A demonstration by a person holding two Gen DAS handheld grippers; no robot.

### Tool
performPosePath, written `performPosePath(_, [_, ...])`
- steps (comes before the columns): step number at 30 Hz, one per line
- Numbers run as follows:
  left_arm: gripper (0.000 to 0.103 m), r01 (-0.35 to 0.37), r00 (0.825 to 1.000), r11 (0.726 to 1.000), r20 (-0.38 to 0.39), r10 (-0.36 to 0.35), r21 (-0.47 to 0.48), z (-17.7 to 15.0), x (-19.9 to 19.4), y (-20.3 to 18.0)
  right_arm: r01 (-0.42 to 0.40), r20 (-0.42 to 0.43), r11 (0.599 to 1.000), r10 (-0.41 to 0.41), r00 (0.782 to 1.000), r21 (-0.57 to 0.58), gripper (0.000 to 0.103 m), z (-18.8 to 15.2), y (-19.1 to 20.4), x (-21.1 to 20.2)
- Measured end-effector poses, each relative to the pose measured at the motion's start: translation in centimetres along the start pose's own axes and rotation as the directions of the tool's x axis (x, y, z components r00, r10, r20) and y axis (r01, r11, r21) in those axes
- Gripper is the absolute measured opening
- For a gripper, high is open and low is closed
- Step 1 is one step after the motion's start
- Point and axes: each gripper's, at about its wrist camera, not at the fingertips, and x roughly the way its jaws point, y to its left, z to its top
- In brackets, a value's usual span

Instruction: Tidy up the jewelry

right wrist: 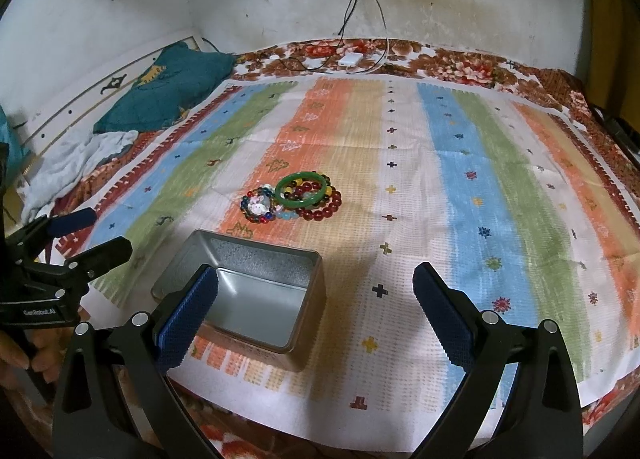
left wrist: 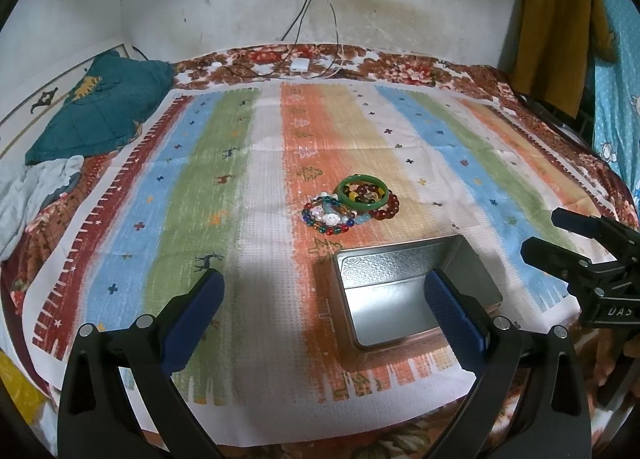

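**Tools held wide over the bed**

A striped cloth was spread across the bed. An empty tin was set near both tools, left tool and right tool spread apart, nothing gripped. Bracelets were piled just beyond the tin.

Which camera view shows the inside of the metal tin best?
The left wrist view. There the metal tin lies between the open fingers and much of its bare floor shows, though the right finger covers one side. In the right wrist view the tin is partly hidden behind a blue finger pad.
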Motion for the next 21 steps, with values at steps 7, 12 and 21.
performPosePath(7, [0.097,-0.005,1.0,1.0,-0.02,0.005,0.01,0.6,0.5,-0.1,-0.007,-0.013,1.0,0.007,1.0,0.001,0.099,0.6,0.8,0.8])
performPosePath(12, [0.097,-0.017,0.999,1.0,-0.046,0.018,0.023,1.5,1.8,-0.2,-0.009,-0.02,1.0,0.008,1.0,-0.008,0.099,1.6,0.5,1.3])
performPosePath(21, [0.097,-0.017,0.996,0.999,-0.092,0.02,0.035,2.9,3.9,0.6,-0.018,-0.062,1.0,0.017,0.998,-0.008,0.099,3.8,-0.1,3.4])
